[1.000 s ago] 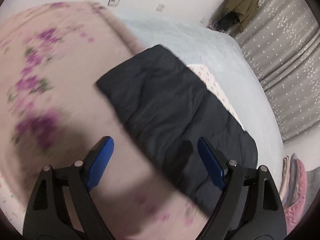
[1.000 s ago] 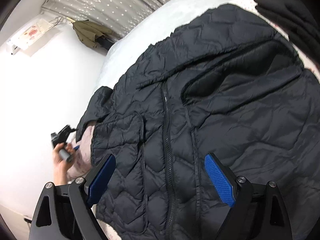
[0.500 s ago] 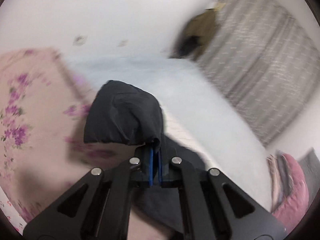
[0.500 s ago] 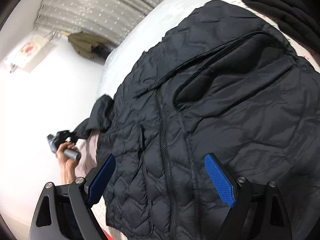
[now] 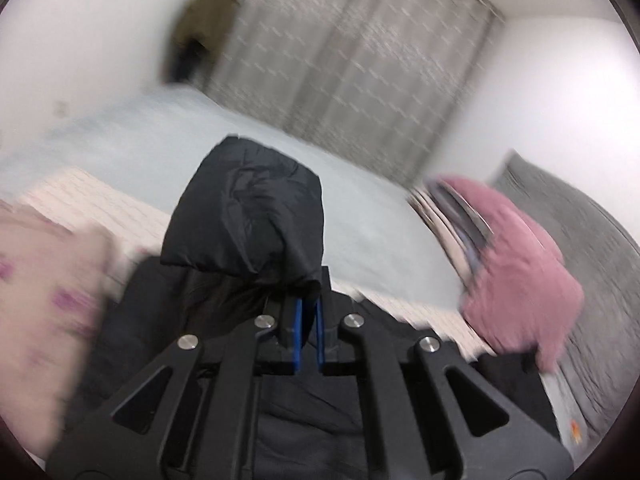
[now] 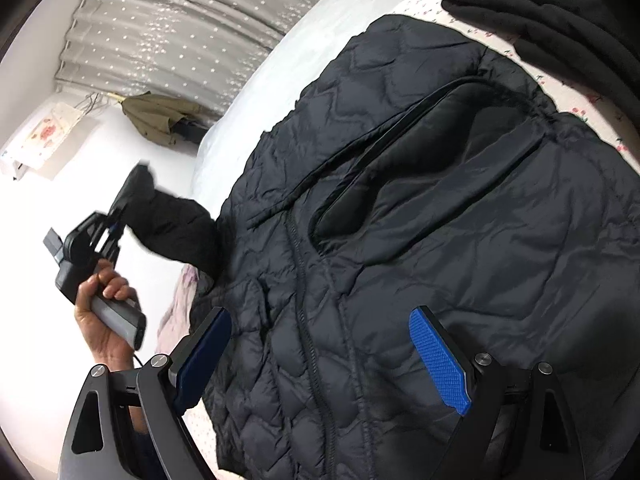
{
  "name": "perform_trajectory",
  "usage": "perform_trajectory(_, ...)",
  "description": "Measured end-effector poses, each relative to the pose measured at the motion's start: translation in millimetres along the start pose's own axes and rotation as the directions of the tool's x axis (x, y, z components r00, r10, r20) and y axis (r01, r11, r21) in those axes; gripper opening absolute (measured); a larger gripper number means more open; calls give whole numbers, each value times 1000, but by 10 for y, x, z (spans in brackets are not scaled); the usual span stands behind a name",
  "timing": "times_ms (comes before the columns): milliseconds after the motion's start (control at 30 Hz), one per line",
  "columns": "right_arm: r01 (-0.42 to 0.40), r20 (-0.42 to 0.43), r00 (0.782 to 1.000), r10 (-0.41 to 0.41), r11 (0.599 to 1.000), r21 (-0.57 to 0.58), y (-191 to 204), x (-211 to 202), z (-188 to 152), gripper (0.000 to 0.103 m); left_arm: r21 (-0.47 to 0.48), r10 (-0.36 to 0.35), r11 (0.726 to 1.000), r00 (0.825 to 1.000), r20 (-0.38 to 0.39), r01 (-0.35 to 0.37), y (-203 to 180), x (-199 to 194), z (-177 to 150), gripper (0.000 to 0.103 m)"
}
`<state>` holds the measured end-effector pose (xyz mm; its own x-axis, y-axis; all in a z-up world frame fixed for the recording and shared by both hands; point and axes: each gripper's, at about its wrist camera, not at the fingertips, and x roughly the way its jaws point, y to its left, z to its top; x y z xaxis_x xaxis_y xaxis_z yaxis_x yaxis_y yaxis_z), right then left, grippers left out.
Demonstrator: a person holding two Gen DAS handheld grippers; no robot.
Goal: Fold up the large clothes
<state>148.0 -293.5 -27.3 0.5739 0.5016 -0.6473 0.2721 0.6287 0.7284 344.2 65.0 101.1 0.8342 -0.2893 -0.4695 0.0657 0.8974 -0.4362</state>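
Note:
A black quilted puffer jacket lies spread on the bed, zipper up. My left gripper is shut on the cuff of its sleeve and holds the sleeve lifted off the bed. In the right wrist view the left gripper shows at the left, held in a hand, with the sleeve stretched from the jacket's side. My right gripper is open and empty, hovering over the jacket's lower front near the zipper.
The bed has a pale blue cover and a floral sheet. A pink blanket pile lies at the far right. Another black garment lies beside the jacket. Grey curtains and a hanging olive coat are behind.
My left gripper closed on the sleeve cuff and lifted it up off the floral blanket, swinging toward the jacket. My right gripper stayed open over the jacket.

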Motion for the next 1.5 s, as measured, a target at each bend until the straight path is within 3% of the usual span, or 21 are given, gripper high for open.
perform_trajectory(67, 16, 11, 1000, -16, 1000, 12, -62, -12, 33, 92, -1, -75, 997, 990, -116, 76, -144, 228, -226, 31)
perform_trajectory(100, 22, 14, 1000, -22, 1000, 18, -87, -14, 48, 92, -3, -97, 995, 982, -162, 98, -218, 253, -401, 48)
perform_trajectory(233, 34, 0, 999, -34, 998, 58, -224, 4, 95, 92, -1, -116, 993, 959, -257, 120, -262, 331, -773, 50)
perform_trajectory(300, 32, -1, 999, -32, 998, 60, -220, 5, 94, 92, -30, -142, 990, 950, -278, 139, -165, 320, -796, 50)
perform_trajectory(500, 28, -3, 1000, -28, 999, 33, -170, -9, 82, 92, -89, -97, 993, 954, -284, 75, 115, -82, -959, 51)
perform_trajectory(600, 34, 12, 999, -35, 998, 51, -223, -46, 109, 92, -117, -39, 993, 956, -290, 5, 201, -316, -1119, 53)
perform_trajectory(733, 68, 39, 997, -70, 996, 48, -257, -87, 147, 92, -52, 108, 990, 952, -286, -128, 235, -731, -1262, 62)
perform_trajectory(867, 73, 48, 996, -75, 997, 39, -266, -112, 165, 92, -73, 184, 976, 957, -226, -205, 370, -1228, -1438, 70)
perform_trajectory(1000, 79, 119, 990, -80, 997, 18, -247, -283, 172, 92, -64, 236, 964, 944, -229, -257, 530, -1467, -1605, 71)
perform_trajectory(1133, 162, 256, 958, -133, 982, -95, -68, -566, 131, 92, -86, 240, 961, 945, -224, -264, 797, -1723, -1729, 71)
perform_trajectory(1300, 354, 418, 876, -239, 909, -221, 130, -803, 11, 92, -79, 273, 951, 934, -229, -298, 1152, -1994, -1811, 71)
perform_trajectory(1367, 403, 455, 852, -260, 880, -252, 173, -861, -31, 92, -68, 298, 945, 927, -229, -320, 1287, -2097, -1835, 71)
perform_trajectory(1433, 464, 485, 822, -298, 844, -268, 188, -923, -80, 92, -89, 278, 947, 928, -246, -307, 1412, -2156, -1859, 72)
perform_trajectory(1500, 481, 484, 816, -316, 836, -264, 138, -977, -84, 92, -123, 243, 951, 931, -271, -284, 1517, -2187, -1883, 72)
